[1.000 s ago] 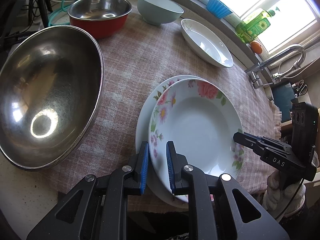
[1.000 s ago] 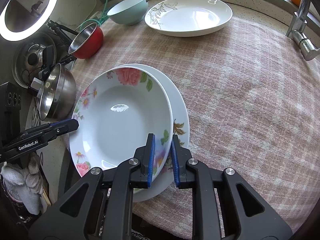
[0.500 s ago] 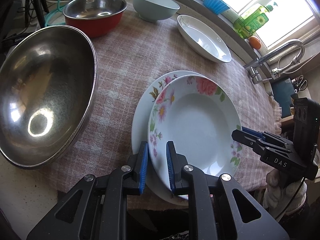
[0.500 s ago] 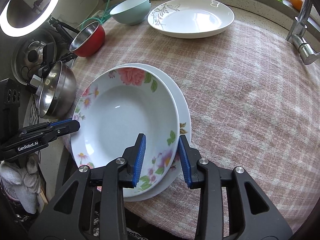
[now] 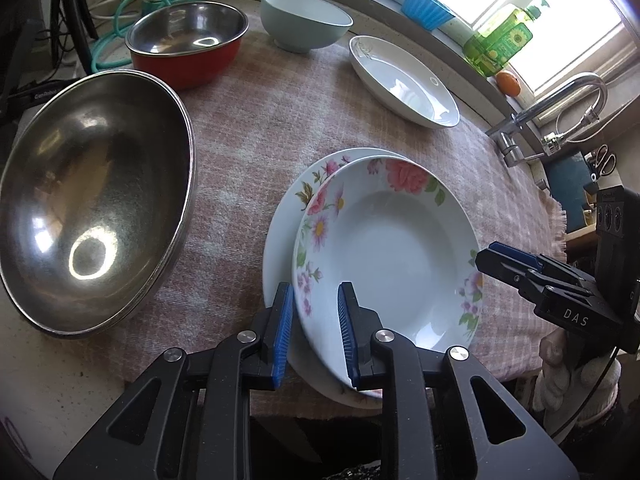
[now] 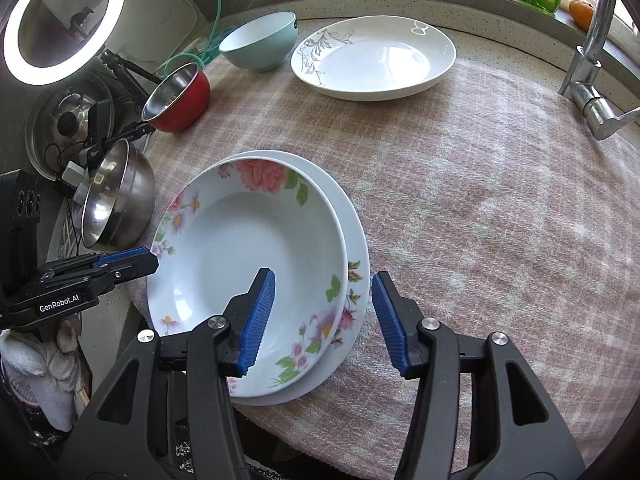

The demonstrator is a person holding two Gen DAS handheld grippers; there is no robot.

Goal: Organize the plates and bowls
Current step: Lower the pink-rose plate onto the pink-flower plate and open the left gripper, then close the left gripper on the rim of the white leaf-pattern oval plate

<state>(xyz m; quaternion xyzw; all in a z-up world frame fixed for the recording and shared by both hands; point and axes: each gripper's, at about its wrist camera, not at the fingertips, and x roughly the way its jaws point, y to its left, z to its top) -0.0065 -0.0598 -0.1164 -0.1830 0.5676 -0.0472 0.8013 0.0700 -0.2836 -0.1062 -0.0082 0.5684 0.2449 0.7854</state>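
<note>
Landmark: the pink checked cloth (image 6: 480, 208) spread over the counter.

- Floral deep plate (image 6: 248, 256): at the near edge of the cloth, nested on a second floral plate (image 6: 352, 240) whose rim showed past it; the pair slightly overhung the cloth's edge.
- Left gripper (image 5: 314, 330): jaws opening, blue pads astride the near rim of the floral deep plate; a gap showed at each pad, so no grip.
- Right gripper (image 6: 323, 318): jaws opening and standing wide, the rims of both stacked plates between them, pads clear of the china.
- White plate with grey leaf pattern (image 6: 374, 58): at the far edge of the cloth.
- Pale green bowl (image 6: 260, 44): far-left corner of the cloth, just beside the white plate.
- Red bowl with steel lining (image 5: 188, 46): left edge of the cloth.
- Large steel bowl (image 5: 92, 200): tilted against the cloth's left edge.
- Tap (image 6: 588, 76): beyond the cloth's right side.
</note>
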